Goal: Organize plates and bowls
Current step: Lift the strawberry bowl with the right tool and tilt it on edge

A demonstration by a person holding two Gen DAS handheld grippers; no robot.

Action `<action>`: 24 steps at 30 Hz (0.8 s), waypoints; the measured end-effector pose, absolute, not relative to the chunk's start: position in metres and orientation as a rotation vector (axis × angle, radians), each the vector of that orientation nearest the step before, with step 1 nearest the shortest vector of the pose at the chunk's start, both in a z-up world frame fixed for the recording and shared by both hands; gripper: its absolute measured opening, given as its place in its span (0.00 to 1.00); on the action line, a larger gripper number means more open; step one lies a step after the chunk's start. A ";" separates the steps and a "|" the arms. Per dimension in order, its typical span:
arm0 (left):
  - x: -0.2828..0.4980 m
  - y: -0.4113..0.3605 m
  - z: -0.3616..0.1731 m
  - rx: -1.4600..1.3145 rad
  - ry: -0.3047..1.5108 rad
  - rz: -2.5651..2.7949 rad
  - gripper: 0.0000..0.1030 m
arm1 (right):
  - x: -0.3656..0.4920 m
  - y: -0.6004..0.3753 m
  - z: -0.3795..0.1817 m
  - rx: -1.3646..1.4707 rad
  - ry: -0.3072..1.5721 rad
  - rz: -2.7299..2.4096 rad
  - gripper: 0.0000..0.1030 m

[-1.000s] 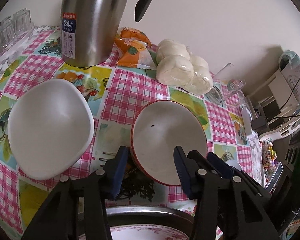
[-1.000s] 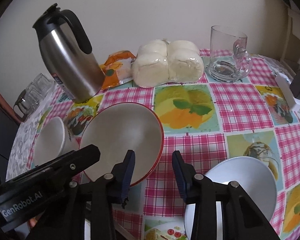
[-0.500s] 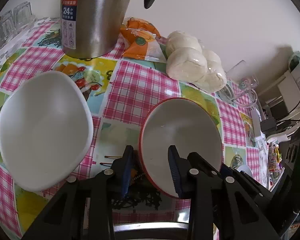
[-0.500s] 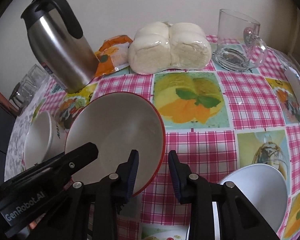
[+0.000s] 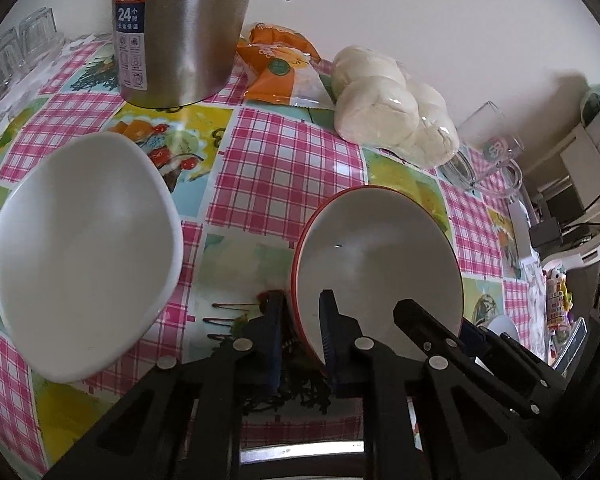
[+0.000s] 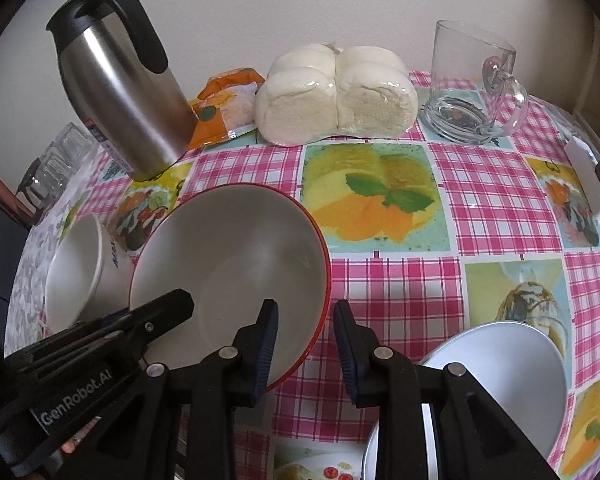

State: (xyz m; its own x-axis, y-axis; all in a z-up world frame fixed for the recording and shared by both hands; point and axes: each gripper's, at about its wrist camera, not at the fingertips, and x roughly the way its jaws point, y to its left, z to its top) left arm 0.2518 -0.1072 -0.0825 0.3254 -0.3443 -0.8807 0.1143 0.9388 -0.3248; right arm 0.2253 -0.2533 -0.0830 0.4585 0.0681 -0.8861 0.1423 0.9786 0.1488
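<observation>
Three bowls: one red-rimmed bowl, one white bowl, one pale bowl. One steel thermos, one glass mug, one orange packet, one pack of buns.

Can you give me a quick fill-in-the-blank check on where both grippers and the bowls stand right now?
1. The left gripper has its fingers closed on the rim of the ____-rimmed bowl.
2. The right gripper straddles the same bowl's rim, and its fingers are ____ touching it.
3. The steel flask stands ____ on the tablecloth.
4. Near the flask, the clear glass mug contains ____.

Missing words: red; not; upright; nothing
</observation>
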 end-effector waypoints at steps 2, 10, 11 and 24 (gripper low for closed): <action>0.252 -0.108 -0.082 -0.212 1.208 -0.308 0.17 | 0.225 -0.252 -0.085 0.213 1.098 -0.028 0.29; 0.253 -0.110 -0.086 -0.197 1.201 -0.307 0.17 | 0.227 -0.250 -0.086 0.194 1.100 -0.027 0.30; 0.253 -0.110 -0.086 -0.197 1.199 -0.309 0.17 | 0.227 -0.250 -0.086 0.193 1.099 -0.029 0.30; 0.247 -0.113 -0.073 -0.139 1.171 -0.327 0.16 | 0.220 -0.248 -0.076 0.148 1.051 -0.009 0.30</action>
